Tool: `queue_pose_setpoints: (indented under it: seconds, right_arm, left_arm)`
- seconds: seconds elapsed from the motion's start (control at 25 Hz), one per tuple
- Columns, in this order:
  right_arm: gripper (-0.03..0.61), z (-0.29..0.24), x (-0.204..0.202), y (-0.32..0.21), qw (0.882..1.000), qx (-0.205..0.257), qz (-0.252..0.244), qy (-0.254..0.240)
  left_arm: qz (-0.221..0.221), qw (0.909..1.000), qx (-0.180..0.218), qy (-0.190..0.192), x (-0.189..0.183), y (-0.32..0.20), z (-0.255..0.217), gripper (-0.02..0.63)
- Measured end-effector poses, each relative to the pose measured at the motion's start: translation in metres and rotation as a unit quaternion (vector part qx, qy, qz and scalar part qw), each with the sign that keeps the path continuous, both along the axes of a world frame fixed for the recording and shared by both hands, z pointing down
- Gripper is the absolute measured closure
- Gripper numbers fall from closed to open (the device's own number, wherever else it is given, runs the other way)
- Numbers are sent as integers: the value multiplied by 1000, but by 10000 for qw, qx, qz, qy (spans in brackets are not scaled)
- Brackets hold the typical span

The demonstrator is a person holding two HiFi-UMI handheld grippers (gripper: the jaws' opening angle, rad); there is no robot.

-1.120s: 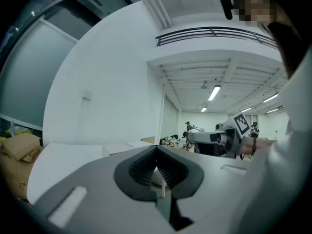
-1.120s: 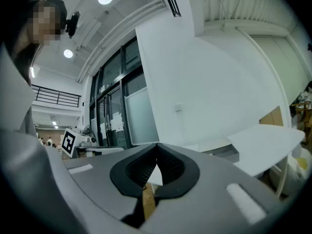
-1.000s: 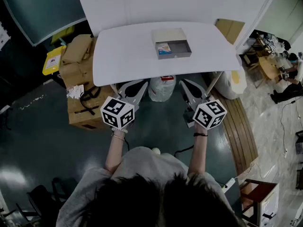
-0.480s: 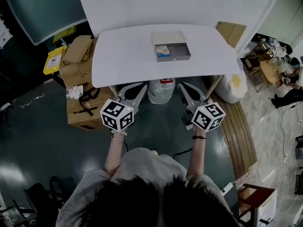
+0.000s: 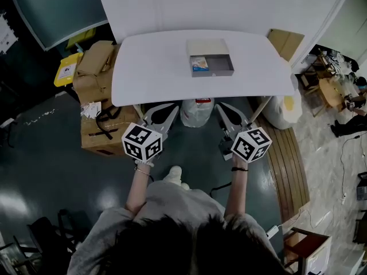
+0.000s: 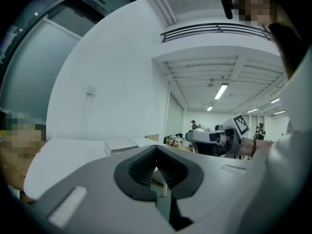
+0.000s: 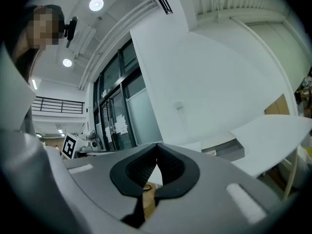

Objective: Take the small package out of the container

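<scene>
I hold both grippers out over the floor [image 5: 51,153], short of the counter's [image 5: 149,76] near edge, and neither one reaches the white top. The left gripper [image 5: 163,109] points toward the counter. In its own view its jaws stand together, the ribbed pads meeting at the tips with nothing between them. The right gripper [image 5: 227,107] is alongside it, well apart to the side. Its jaws are closed too and hold nothing. Each gripper view catches the other gripper off to one side, with its marker cube showing.

The container [image 5: 223,65] is an open grey tray with a pale lid part along its far side. It stands by the counter's far edge, a little right of the middle, well apart from both grippers. The package [image 5: 199,63] lies flat inside, in the tray's left end. It is small, with blue and orange print that I cannot read.

Under the near edge, between the two grippers in the head view, a white bag [image 5: 196,110] stands on the floor. Cardboard boxes [image 5: 94,67] are stacked beside the counter's left edge, and a pale bag [image 5: 285,109] sits by its near right corner.
</scene>
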State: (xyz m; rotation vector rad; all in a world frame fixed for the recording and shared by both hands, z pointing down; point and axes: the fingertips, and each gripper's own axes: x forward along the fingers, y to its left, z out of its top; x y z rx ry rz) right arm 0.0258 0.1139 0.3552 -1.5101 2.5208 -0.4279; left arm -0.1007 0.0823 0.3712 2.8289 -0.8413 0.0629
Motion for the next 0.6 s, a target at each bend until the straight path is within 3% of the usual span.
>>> queue_pose_setpoints:
  seconds: [0.6]
  right_arm:
    - [563,11,9,-55,9998,-126,147,-57]
  left_arm:
    - [229,9997,-65,42,18,-61,5,623]
